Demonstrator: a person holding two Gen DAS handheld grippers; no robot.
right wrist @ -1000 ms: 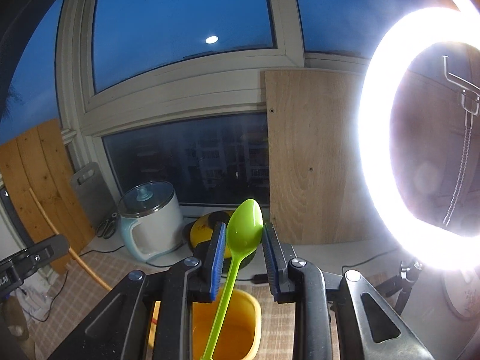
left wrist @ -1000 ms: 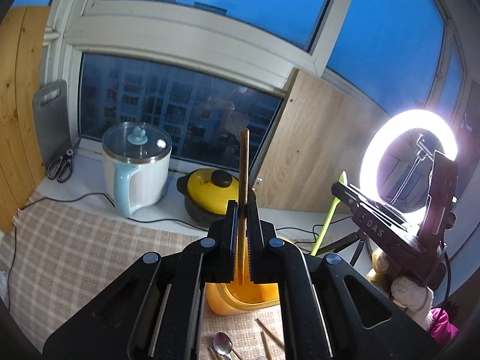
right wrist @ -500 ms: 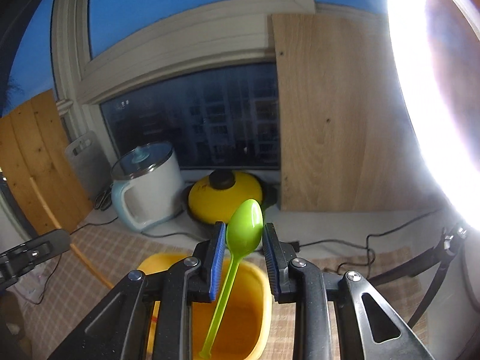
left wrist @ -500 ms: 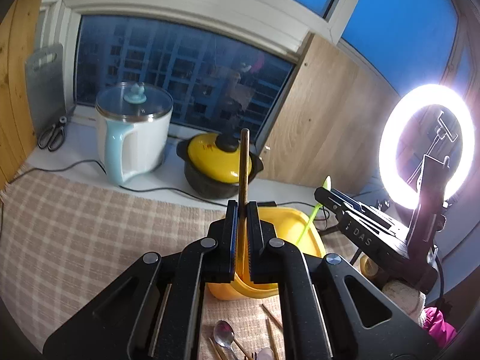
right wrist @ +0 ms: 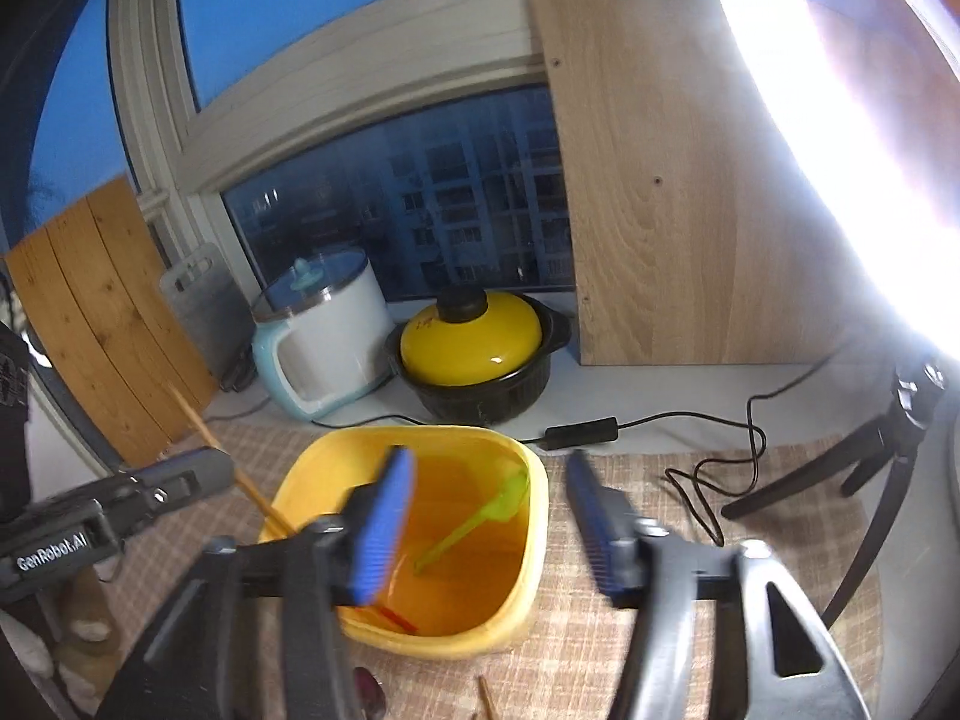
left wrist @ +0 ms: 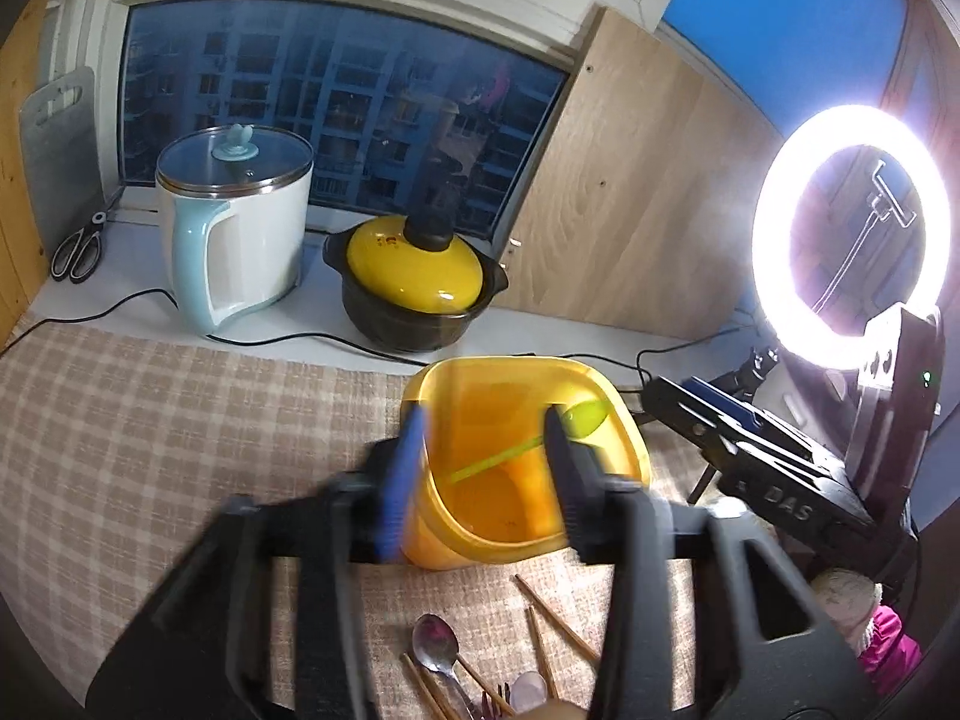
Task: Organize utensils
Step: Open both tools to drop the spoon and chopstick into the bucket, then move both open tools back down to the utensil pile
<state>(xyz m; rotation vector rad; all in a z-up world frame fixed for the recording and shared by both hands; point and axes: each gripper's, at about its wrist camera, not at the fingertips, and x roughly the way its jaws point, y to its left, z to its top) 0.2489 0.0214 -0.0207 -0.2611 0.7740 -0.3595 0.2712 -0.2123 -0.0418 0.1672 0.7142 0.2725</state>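
A yellow plastic bin [left wrist: 606, 396] stands on the checked cloth; it also shows in the right wrist view [right wrist: 534, 546]. A green plastic spoon [left wrist: 528, 444] lies slanted inside it, also seen in the right wrist view [right wrist: 474, 522]. My left gripper [left wrist: 480, 474] is open and empty just above the bin's near rim. My right gripper [right wrist: 492, 516] is open and empty over the bin. A wooden chopstick [right wrist: 228, 468] leans at the bin's left rim beside the left gripper's body. A metal spoon [left wrist: 438, 642] and loose chopsticks [left wrist: 558, 618] lie on the cloth in front of the bin.
A white electric kettle [left wrist: 234, 234] and a black pot with a yellow lid [left wrist: 414, 282] stand on the sill behind. A ring light [left wrist: 852, 228] on a tripod stands right. Cables [right wrist: 708, 444] run behind the bin. Scissors [left wrist: 75, 249] lie far left.
Both grippers tilted down over the bin and opened. The right one released the green spoon into the bin; the left one released its chopstick, which now leans at the bin.
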